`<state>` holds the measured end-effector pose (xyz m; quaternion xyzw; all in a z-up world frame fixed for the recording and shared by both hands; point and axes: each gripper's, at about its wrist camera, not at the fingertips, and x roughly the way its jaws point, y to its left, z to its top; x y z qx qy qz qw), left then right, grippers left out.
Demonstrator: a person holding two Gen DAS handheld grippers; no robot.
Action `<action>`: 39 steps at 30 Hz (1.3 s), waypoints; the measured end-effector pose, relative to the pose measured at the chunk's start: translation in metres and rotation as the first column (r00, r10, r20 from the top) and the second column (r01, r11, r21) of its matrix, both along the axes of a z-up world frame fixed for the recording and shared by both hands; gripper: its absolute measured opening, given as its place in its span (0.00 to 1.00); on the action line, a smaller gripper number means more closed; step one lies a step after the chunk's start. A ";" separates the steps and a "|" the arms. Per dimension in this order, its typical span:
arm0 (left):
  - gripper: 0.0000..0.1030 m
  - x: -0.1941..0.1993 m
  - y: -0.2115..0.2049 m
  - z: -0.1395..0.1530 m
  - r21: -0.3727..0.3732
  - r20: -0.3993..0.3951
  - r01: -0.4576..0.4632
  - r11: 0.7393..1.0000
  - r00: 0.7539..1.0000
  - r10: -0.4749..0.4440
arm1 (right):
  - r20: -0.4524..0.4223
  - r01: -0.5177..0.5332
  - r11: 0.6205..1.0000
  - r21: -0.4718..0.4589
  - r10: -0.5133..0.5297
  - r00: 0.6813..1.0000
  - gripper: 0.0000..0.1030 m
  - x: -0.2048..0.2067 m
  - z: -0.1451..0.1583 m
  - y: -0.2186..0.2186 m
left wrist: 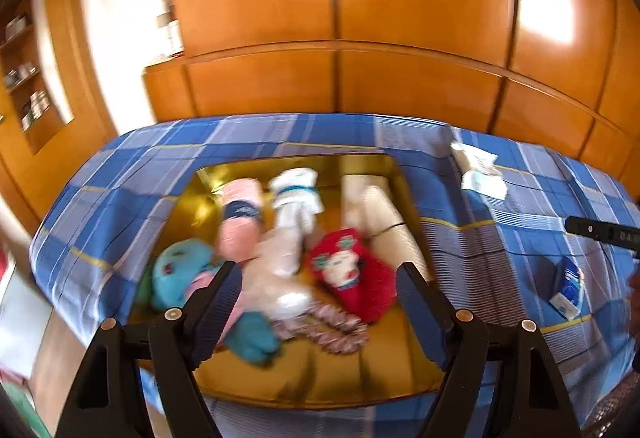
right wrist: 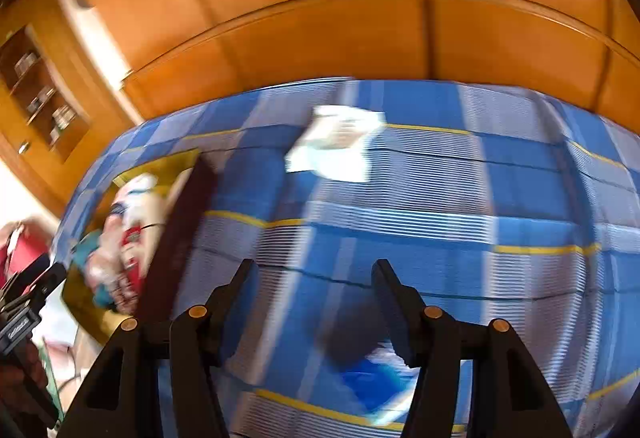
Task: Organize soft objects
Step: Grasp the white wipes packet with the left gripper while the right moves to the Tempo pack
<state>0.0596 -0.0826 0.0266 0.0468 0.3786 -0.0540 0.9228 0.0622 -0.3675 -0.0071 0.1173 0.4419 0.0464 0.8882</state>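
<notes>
The left tongs (left wrist: pixel 318 288) are matte black plastic: two angular outer arms, each with a long triangular cut-out, and two inner links that carry the fingers. A round brass-coloured rivet sits on each of the four joints. The inner faces of the fingers (left wrist: pixel 224 302) wear dark blue ribbed pads.

The right tongs (right wrist: pixel 312 286) are built the same way, black with four brass rivets; their pads are too blurred to read.

Seen from the left wrist camera, a black bar of the other tool at the right edge bears pale lettering, unreadable.
</notes>
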 end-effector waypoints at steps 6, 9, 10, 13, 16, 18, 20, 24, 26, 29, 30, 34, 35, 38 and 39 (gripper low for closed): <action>0.77 0.021 -0.048 0.000 0.019 -0.016 0.094 0.995 0.996 -0.093 | -0.005 0.177 0.984 0.020 -0.177 0.984 0.58 -0.012 -0.016 -0.065; 0.77 0.033 -0.072 -0.002 0.018 -0.033 0.131 0.991 0.991 -0.131 | -0.035 0.281 0.956 0.084 -0.279 0.960 0.58 -0.014 -0.026 -0.092; 0.77 0.038 -0.081 -0.003 0.018 -0.038 0.145 0.989 0.989 -0.145 | -0.047 0.305 0.947 0.099 -0.302 0.952 0.58 -0.014 -0.028 -0.098; 0.77 0.052 -0.105 -0.009 0.022 -0.055 0.175 0.984 0.983 -0.173 | -0.045 0.343 0.933 0.111 -0.340 0.939 0.58 -0.015 -0.026 -0.110; 0.77 0.068 -0.127 -0.012 0.020 -0.070 0.196 0.980 0.978 -0.194 | -0.048 0.377 0.916 0.136 -0.374 0.926 0.58 -0.017 -0.024 -0.118; 0.77 0.079 -0.140 -0.013 0.009 -0.073 0.206 0.979 0.976 -0.205 | -0.048 0.396 0.905 0.158 -0.394 0.918 0.58 -0.018 -0.022 -0.125; 0.77 0.093 -0.156 -0.015 0.000 -0.077 0.223 0.975 0.972 -0.222 | -0.053 0.417 0.892 0.173 -0.415 0.908 0.58 -0.019 -0.022 -0.131; 0.86 0.121 -0.186 -0.028 -0.004 -0.118 0.262 0.965 0.958 -0.260 | -0.054 0.432 0.879 0.201 -0.431 0.901 0.58 -0.021 -0.021 -0.135; 0.88 0.134 -0.199 -0.036 0.000 -0.141 0.274 0.962 0.952 -0.271 | -0.052 0.429 0.878 0.212 -0.429 0.902 0.58 -0.022 -0.020 -0.135; 0.91 0.153 -0.218 -0.048 0.012 -0.161 0.279 0.960 0.948 -0.273 | -0.058 0.421 0.879 0.223 -0.419 0.906 0.58 -0.021 -0.020 -0.134; 0.92 0.159 -0.224 -0.051 0.013 -0.166 0.281 0.960 0.947 -0.275 | -0.062 0.416 0.880 0.228 -0.414 0.908 0.58 -0.021 -0.021 -0.134; 0.94 0.176 -0.251 -0.067 0.037 -0.172 0.311 0.950 0.938 -0.300 | -0.080 0.407 0.880 0.246 -0.400 0.913 0.58 -0.018 -0.024 -0.133; 0.94 0.180 -0.255 -0.069 0.044 -0.174 0.315 0.948 0.937 -0.303 | -0.084 0.406 0.879 0.252 -0.398 0.914 0.58 -0.017 -0.025 -0.133; 0.95 0.192 -0.268 -0.082 0.078 -0.180 0.323 0.943 0.935 -0.306 | -0.091 0.404 0.875 0.266 -0.394 0.915 0.58 -0.017 -0.026 -0.134; 0.95 0.198 -0.271 -0.087 0.086 -0.189 0.322 0.943 0.934 -0.302 | -0.092 0.402 0.875 0.271 -0.392 0.915 0.58 -0.017 -0.026 -0.134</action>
